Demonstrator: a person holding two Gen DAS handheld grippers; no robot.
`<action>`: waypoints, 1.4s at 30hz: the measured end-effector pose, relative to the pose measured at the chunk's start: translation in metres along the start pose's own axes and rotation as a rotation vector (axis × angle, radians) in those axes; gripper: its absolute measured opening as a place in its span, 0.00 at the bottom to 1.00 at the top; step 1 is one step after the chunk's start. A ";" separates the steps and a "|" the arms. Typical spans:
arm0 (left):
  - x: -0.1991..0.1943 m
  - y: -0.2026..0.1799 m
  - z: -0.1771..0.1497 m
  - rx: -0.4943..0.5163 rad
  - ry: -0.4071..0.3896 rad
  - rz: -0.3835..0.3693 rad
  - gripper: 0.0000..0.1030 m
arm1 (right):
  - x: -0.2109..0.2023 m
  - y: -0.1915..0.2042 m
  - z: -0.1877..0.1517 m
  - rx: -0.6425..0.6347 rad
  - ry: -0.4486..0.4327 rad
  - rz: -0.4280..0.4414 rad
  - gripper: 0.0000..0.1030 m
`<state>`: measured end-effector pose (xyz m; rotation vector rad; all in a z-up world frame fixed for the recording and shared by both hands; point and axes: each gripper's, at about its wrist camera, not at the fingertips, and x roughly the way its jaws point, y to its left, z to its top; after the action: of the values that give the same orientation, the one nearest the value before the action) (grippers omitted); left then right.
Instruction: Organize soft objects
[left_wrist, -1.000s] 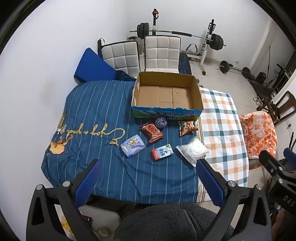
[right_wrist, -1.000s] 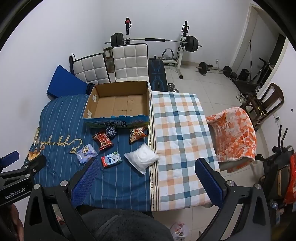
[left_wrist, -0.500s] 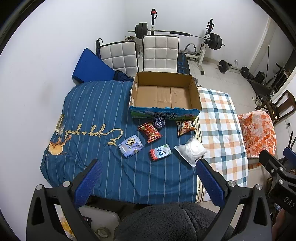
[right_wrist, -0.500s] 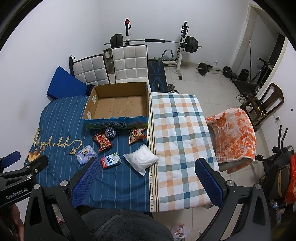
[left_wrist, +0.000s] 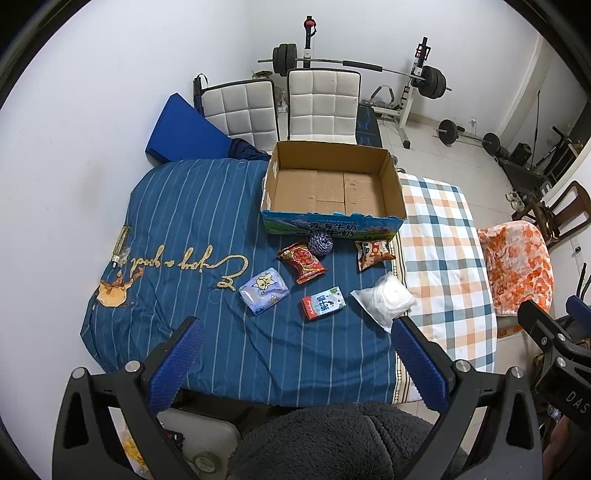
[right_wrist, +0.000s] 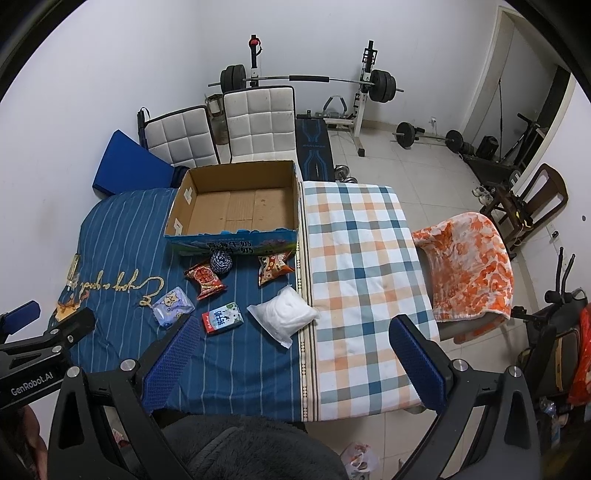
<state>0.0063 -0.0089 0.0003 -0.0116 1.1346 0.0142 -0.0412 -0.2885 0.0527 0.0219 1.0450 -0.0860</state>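
An empty cardboard box (left_wrist: 332, 184) (right_wrist: 236, 203) stands on the blue striped bedcover (left_wrist: 192, 221). In front of it lie a yarn ball (left_wrist: 320, 243) (right_wrist: 221, 261), a red snack bag (left_wrist: 303, 261) (right_wrist: 205, 278), an orange snack bag (left_wrist: 371, 253) (right_wrist: 273, 266), a lilac pouch (left_wrist: 263, 290) (right_wrist: 173, 307), a small milk carton (left_wrist: 324, 303) (right_wrist: 221, 318) and a white cotton bag (left_wrist: 388, 300) (right_wrist: 285, 314). My left gripper (left_wrist: 295, 360) and right gripper (right_wrist: 295, 358) are both open and empty, held high above the near edge of the bed.
A checked sheet (right_wrist: 362, 258) covers the bed's right part. An orange blanket lies over a chair (right_wrist: 469, 266) to the right. Two white chairs (left_wrist: 295, 107), a blue mat (left_wrist: 184, 136) and a barbell rack (right_wrist: 306, 81) stand behind the bed.
Both views have shifted slightly; the box and the items sit a little further up and left in the frames. Nothing on the bed has moved, and both grippers stay open.
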 end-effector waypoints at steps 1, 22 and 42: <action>0.000 0.000 0.000 0.001 0.001 0.000 1.00 | 0.000 0.000 0.001 0.000 0.003 0.001 1.00; -0.002 0.006 0.005 0.003 -0.008 0.007 1.00 | 0.005 0.003 -0.002 0.007 0.002 0.001 1.00; -0.003 0.011 0.004 0.003 -0.009 -0.002 1.00 | 0.003 0.011 -0.005 0.006 -0.005 -0.014 1.00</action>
<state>0.0085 0.0018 0.0044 -0.0107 1.1254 0.0106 -0.0428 -0.2772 0.0472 0.0200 1.0402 -0.1024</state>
